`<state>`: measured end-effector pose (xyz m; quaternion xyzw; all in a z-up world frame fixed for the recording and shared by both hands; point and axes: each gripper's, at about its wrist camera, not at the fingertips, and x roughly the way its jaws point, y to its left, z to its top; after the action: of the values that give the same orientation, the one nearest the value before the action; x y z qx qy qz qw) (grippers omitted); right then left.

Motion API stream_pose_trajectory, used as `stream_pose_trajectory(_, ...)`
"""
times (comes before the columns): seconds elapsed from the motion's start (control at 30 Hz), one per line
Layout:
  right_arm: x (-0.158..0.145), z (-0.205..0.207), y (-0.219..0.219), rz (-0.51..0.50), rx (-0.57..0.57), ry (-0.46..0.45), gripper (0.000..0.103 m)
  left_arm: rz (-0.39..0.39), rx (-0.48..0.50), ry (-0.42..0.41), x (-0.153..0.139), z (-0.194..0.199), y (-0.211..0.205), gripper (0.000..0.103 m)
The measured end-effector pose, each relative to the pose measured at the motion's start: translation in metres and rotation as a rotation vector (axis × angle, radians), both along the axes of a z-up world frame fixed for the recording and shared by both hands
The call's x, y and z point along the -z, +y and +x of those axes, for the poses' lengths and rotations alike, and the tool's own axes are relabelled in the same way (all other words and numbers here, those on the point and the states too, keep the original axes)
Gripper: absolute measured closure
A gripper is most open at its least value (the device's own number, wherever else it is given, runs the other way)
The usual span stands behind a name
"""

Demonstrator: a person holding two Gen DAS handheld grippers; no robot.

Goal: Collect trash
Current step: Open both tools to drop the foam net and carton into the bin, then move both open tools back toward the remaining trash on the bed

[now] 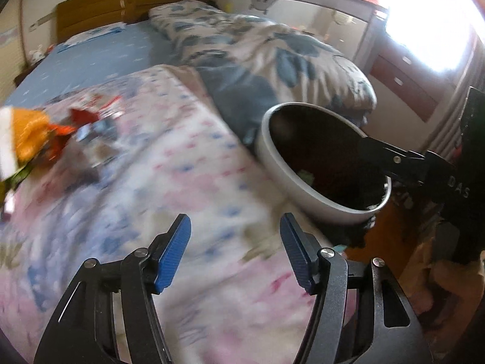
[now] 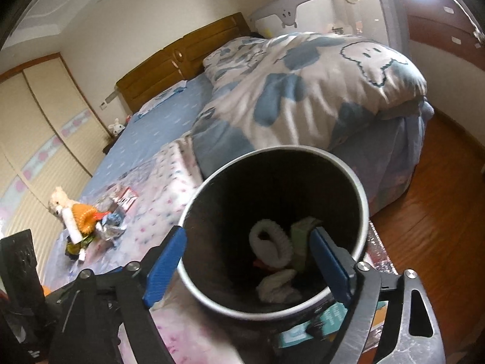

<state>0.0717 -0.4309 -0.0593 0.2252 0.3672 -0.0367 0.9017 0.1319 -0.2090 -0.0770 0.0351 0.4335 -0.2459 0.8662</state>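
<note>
Over bin, right hand-held gripper angled down, jaws apart.

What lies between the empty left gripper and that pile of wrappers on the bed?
Only bare flowered bedspread separates the left gripper from the wrappers, in the left wrist view.

blur: wrapper pile smeared | cut off: stuffed toy | hidden: bin base

Bin: round, grey rim, dark inside, set upright beside the bed edge; white and green scraps contained at its bottom. Wrappers: crumpled heap, laid on the patterned blanket, well apart from the bin.
</note>
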Motion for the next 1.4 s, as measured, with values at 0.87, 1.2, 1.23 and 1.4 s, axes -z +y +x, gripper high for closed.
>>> stream_pose_trajectory(0.87, 0.021, 0.031, 0.153, 0.033, -0.283, 0.039, 0.015, -0.045, -0.348, 0.019, 0.014, 0.001, 0.166, 0.041)
stream_pose_trajectory(1.2, 0.025, 0.049, 0.186, 0.031, -0.343, 0.043, 0.015, -0.046, -0.423, 0.022, 0.016, 0.01, 0.197, 0.04)
stream_pose_trajectory(1.23, 0.025, 0.051, 0.189, 0.032, -0.348, 0.043, 0.015, -0.044, -0.428, 0.022, 0.016, 0.011, 0.199, 0.04)
stream_pose_trajectory(1.4, 0.026, 0.063, 0.201, 0.032, -0.37, 0.039, 0.015, -0.031, -0.443, 0.01, 0.014, 0.022, 0.207, 0.04)
